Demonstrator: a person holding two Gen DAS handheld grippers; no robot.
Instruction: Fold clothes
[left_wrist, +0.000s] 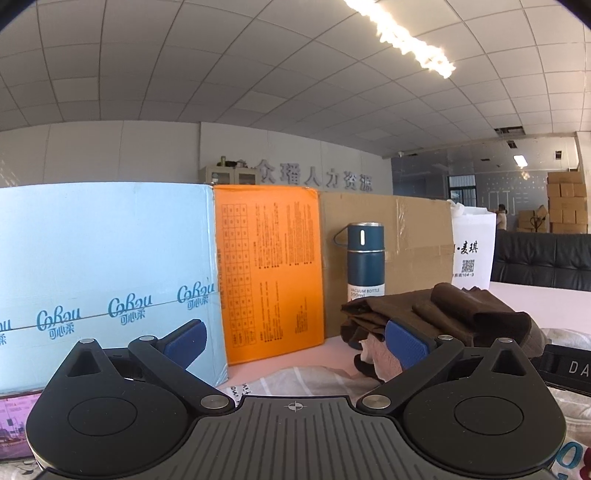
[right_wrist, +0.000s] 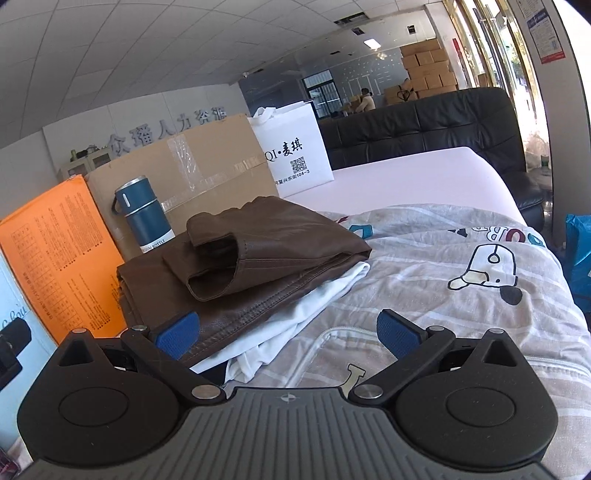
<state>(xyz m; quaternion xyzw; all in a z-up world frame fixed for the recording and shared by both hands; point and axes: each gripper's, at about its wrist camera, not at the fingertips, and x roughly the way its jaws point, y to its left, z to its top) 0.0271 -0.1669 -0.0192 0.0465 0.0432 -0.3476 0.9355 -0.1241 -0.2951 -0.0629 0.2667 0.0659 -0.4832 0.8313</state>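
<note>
A folded brown leather jacket (right_wrist: 258, 251) lies on a white garment (right_wrist: 314, 306), both on a printed quilt (right_wrist: 461, 295). In the left wrist view the same brown jacket (left_wrist: 461, 314) sits ahead and to the right. My right gripper (right_wrist: 288, 334) is open, low over the quilt, its left pad (right_wrist: 177, 332) beside the jacket's near edge. Nothing is between its fingers. My left gripper (left_wrist: 295, 341) is open too, empty, pointing at the boxes with the jacket just beyond its right pad (left_wrist: 406, 345).
A blue vacuum bottle (left_wrist: 364, 258) stands against a cardboard box (left_wrist: 413, 236), next to an orange box (left_wrist: 269, 273) and a light-blue carton (left_wrist: 103, 266). A white bag (right_wrist: 295, 151), a pink tabletop (right_wrist: 406, 177) and a black sofa (right_wrist: 443, 118) lie behind.
</note>
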